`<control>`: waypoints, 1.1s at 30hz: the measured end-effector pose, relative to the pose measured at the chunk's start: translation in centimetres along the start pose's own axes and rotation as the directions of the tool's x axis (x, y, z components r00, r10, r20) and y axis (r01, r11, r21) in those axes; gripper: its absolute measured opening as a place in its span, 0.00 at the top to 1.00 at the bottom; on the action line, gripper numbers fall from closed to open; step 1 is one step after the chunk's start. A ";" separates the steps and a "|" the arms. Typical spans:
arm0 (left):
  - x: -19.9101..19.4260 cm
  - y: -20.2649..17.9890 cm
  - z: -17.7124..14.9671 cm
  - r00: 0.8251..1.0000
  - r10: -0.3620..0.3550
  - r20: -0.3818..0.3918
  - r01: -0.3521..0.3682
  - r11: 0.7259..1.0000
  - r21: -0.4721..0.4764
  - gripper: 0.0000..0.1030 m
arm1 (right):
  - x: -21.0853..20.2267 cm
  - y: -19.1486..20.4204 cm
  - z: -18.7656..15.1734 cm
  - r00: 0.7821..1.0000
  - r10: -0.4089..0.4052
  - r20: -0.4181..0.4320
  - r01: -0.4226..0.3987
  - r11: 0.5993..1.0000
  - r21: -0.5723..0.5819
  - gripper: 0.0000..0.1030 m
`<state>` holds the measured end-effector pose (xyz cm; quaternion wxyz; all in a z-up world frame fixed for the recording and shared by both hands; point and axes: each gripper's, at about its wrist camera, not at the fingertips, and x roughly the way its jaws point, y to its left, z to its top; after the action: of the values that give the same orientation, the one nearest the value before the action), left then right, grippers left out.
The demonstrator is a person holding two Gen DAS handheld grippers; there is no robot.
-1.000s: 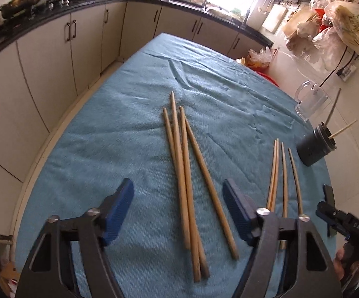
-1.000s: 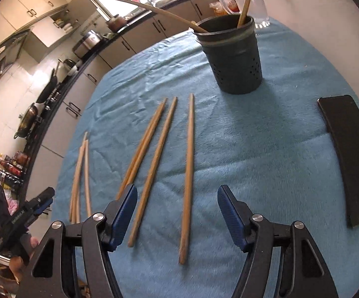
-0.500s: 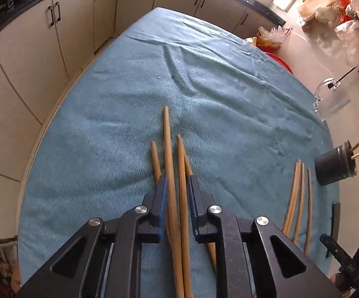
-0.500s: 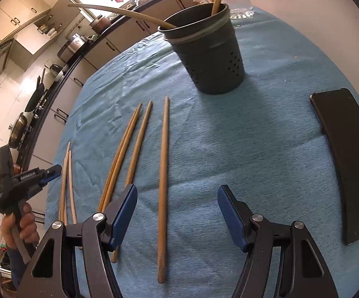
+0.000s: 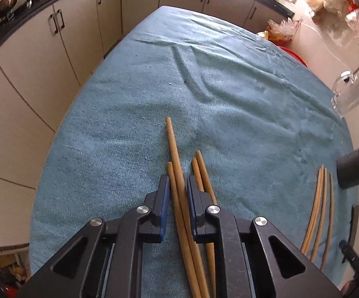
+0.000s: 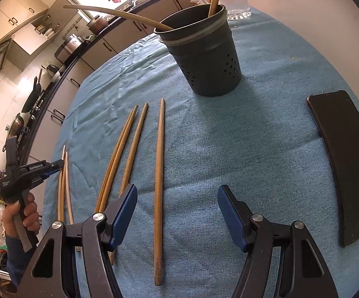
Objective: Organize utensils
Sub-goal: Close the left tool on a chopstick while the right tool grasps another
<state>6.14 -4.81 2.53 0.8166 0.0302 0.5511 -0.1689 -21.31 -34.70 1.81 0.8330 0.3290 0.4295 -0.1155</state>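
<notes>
- Tablecloth (image 6: 266, 136): teal-blue, plain woven texture.
- Chopsticks (image 6: 159, 173): tan wood.
- Utensil holder (image 6: 204, 57), 12 o'clock: dark grey, dotted holes, pale band.
- Gripper pads (image 6: 122, 216): blue; frames black.
- Flat slab (image 6: 348, 164), 3 o'clock: black.

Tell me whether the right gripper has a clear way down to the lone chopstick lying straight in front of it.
Probably yes. The right gripper stands open with the lone chopstick between its jaws on the blue cloth; nothing lies over it, and the neighbouring chopsticks lie apart to the left.
</notes>
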 end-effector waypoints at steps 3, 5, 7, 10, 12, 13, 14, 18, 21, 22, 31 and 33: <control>-0.2 -0.7 -0.7 1.000 0.029 0.010 -0.029 0.999 0.038 0.87 | 0.2 0.2 0.1 1.000 -0.013 -0.007 0.013 1.000 -0.002 0.30; -0.3 -0.6 -0.8 1.000 0.024 0.015 -0.024 0.999 0.032 0.88 | 0.4 0.5 0.3 1.000 -0.022 -0.009 0.022 1.000 -0.009 0.30; -0.6 0.0 -1.0 1.000 -0.014 0.014 0.014 1.000 0.004 0.91 | 0.8 0.9 0.8 0.999 -0.041 -0.011 0.041 0.999 -0.022 0.30; -1.5 0.7 -1.1 0.998 -0.062 0.023 0.062 0.998 -0.015 1.00 | 1.1 1.0 1.2 0.999 -0.051 -0.017 0.051 0.998 -0.024 0.31; -2.1 1.1 -1.4 0.997 -0.073 0.030 0.074 0.997 -0.014 1.00 | 1.3 1.1 1.3 0.998 -0.056 -0.021 0.055 0.998 -0.023 0.31; -2.2 1.2 -1.5 0.997 -0.070 0.029 0.071 0.997 -0.014 1.00 | 1.4 1.1 1.3 0.998 -0.054 -0.024 0.053 0.998 -0.022 0.31; -2.3 1.3 -1.6 0.997 -0.073 0.026 0.073 0.997 -0.013 1.00 | 1.5 1.1 1.3 0.998 -0.054 -0.026 0.053 0.998 -0.022 0.31; -1.8 1.5 -2.2 0.997 -0.072 0.002 0.072 0.997 -0.008 1.00 | 1.8 1.0 1.1 0.998 -0.054 -0.030 0.054 0.998 -0.015 0.31; -1.5 1.6 -2.6 0.996 -0.086 -0.004 0.086 0.996 -0.013 0.98 | 1.8 1.1 1.1 0.998 -0.058 -0.028 0.057 0.998 -0.018 0.31; -1.4 1.6 -2.7 0.996 -0.084 -0.007 0.084 0.996 -0.010 0.96 | 1.8 1.0 1.1 0.998 -0.059 -0.028 0.058 0.998 -0.018 0.31; -1.9 -0.9 -5.7 0.998 0.047 0.051 -0.051 0.995 0.084 0.93 | 2.9 1.5 2.2 0.992 -0.123 -0.031 0.121 0.991 -0.053 0.34; -1.8 -1.2 -5.6 0.995 0.075 0.064 -0.081 0.992 0.093 0.93 | 3.4 2.1 2.9 0.991 -0.130 -0.038 0.127 0.989 -0.071 0.43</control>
<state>0.20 -4.20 2.13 0.8363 0.0854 0.5161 -0.1638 -16.42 -34.70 1.26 0.8254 0.2741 0.4711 -0.1470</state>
